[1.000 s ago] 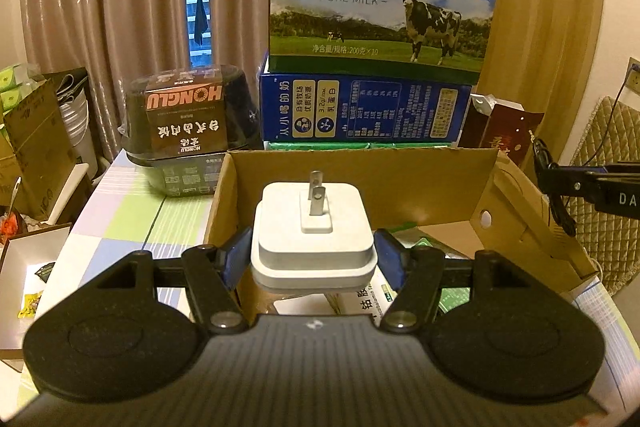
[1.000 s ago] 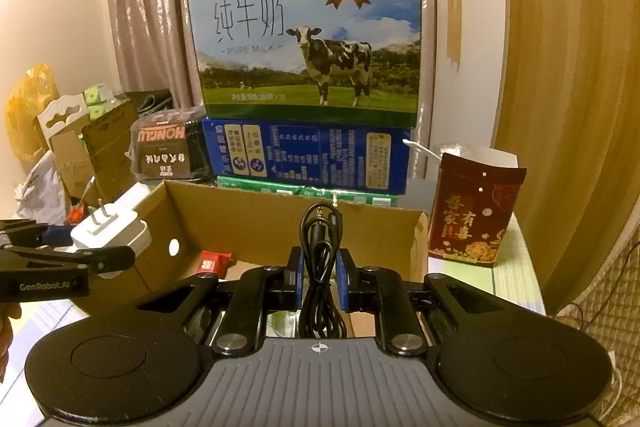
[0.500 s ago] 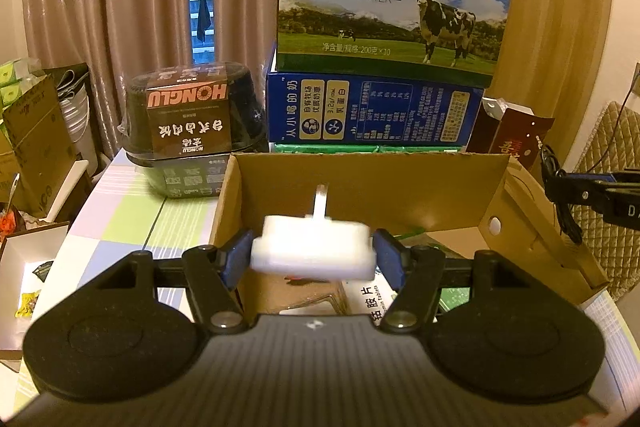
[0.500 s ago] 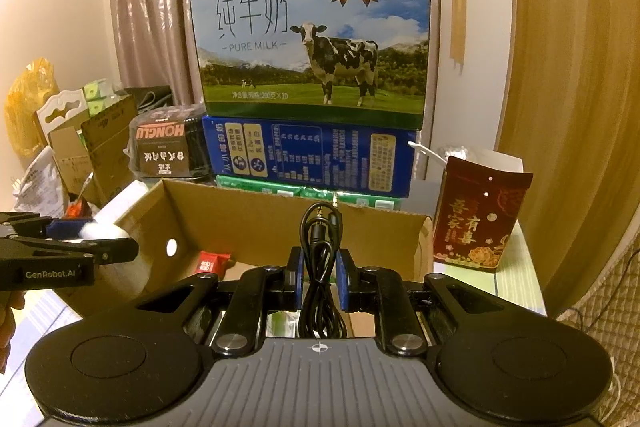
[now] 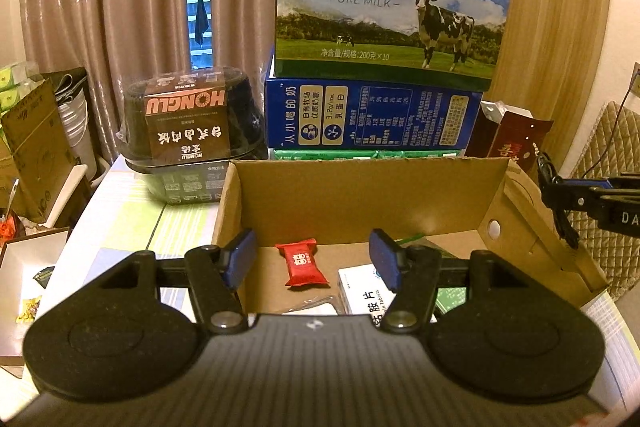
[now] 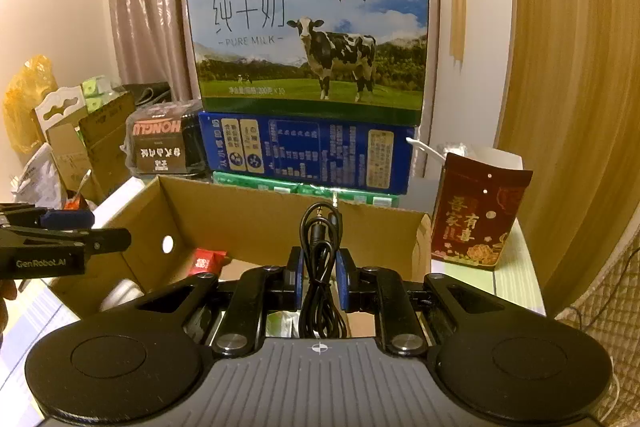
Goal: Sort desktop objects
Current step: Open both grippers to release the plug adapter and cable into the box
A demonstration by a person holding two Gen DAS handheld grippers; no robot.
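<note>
Dangling above the open brown cardboard box (image 6: 280,223), the coiled black audio cable (image 6: 320,267) clenched in the right hand-held gripper (image 6: 319,283) could snag its rim; the left hand-held gripper (image 5: 312,263) gapes empty.

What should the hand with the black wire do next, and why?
Probably open the right gripper and let the black cable fall into the cardboard box. Its jaws are shut on the coiled cable, which hangs over the open box. The left gripper is open and empty.
</note>
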